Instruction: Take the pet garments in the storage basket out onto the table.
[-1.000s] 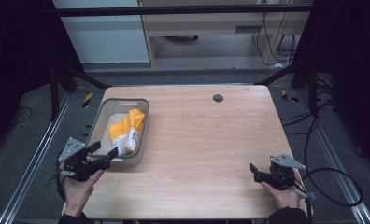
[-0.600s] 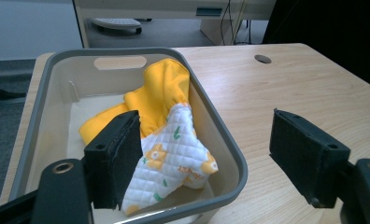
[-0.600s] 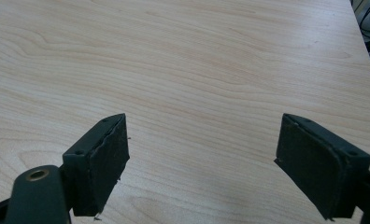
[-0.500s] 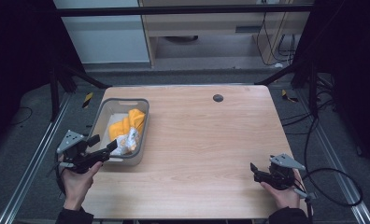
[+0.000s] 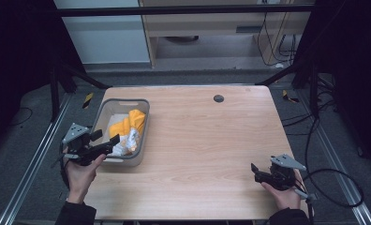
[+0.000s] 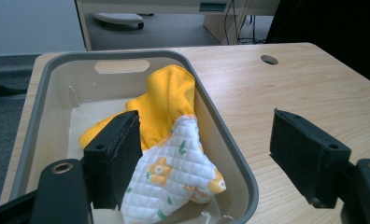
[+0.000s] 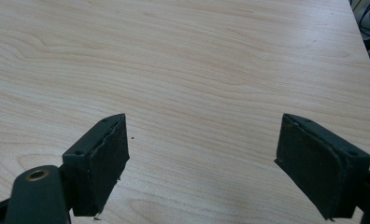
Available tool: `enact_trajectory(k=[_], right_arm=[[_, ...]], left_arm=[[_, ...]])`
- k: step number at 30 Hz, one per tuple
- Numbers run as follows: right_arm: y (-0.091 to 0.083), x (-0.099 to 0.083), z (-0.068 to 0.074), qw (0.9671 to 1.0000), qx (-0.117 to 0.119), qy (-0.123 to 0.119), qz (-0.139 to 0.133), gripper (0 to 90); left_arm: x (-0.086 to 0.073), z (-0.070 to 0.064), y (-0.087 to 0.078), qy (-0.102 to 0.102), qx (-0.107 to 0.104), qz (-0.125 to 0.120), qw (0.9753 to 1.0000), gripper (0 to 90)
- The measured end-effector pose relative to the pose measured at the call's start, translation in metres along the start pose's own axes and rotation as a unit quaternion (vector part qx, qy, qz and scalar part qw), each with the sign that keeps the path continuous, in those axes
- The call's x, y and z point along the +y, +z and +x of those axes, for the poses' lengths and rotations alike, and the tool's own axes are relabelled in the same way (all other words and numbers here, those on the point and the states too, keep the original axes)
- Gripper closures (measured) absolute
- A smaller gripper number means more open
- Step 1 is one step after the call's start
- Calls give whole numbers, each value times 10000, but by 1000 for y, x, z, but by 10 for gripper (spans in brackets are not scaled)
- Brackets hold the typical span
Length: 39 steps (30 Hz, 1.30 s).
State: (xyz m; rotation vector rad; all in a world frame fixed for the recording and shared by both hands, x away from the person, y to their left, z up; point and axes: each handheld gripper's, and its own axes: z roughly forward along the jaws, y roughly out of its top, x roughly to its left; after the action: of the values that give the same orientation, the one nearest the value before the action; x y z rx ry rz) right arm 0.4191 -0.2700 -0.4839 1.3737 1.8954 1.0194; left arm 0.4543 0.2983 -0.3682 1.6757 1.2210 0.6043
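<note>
A grey plastic bin (image 5: 145, 123) stands on the left side of the wooden table (image 5: 207, 140). In it lie an orange cloth (image 5: 131, 121) and a white quilted cloth with an orange and green print (image 5: 127, 140). My left gripper (image 5: 105, 138) hovers open at the bin's near left corner, pointing over it. In the left gripper view the orange cloth (image 6: 167, 100) and the quilted cloth (image 6: 174, 172) lie just beyond the gripper (image 6: 202, 116), inside the bin (image 6: 230, 154). My right gripper (image 5: 255, 172) rests open near the table's front right corner, with bare wood between its jaws (image 7: 202, 119).
A small round cable hole (image 5: 218, 98) sits near the table's far edge. Dark metal frame legs (image 5: 62, 79) stand at both sides, and cables (image 5: 333, 187) trail on the floor at the right. A cabinet (image 5: 211, 28) stands beyond the table.
My left gripper has moved a little forward, closer to the bin's near corner. The right gripper has not moved.
</note>
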Motion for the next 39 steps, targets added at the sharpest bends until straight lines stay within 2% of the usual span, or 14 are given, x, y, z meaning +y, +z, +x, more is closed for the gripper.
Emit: enact_trajectory(k=[15, 25, 35, 36, 39], right_arm=[[1, 0, 0, 10000, 39, 4, 45, 172], [2, 0, 0, 10000, 64, 4, 66, 178], [2, 0, 0, 9999, 88, 32, 100, 180], [2, 0, 0, 9999, 92, 31, 104, 181], [2, 0, -1, 9999, 90, 8, 105, 181]], left_arm=[[8, 5, 28, -18, 87, 327, 9994, 244], [15, 6, 45, 33, 179, 583, 9981, 245], [16, 4, 66, 83, 233, 885, 9958, 246], [15, 5, 70, 140, 282, 993, 9946, 245], [14, 5, 74, 148, 313, 1096, 9934, 246]])
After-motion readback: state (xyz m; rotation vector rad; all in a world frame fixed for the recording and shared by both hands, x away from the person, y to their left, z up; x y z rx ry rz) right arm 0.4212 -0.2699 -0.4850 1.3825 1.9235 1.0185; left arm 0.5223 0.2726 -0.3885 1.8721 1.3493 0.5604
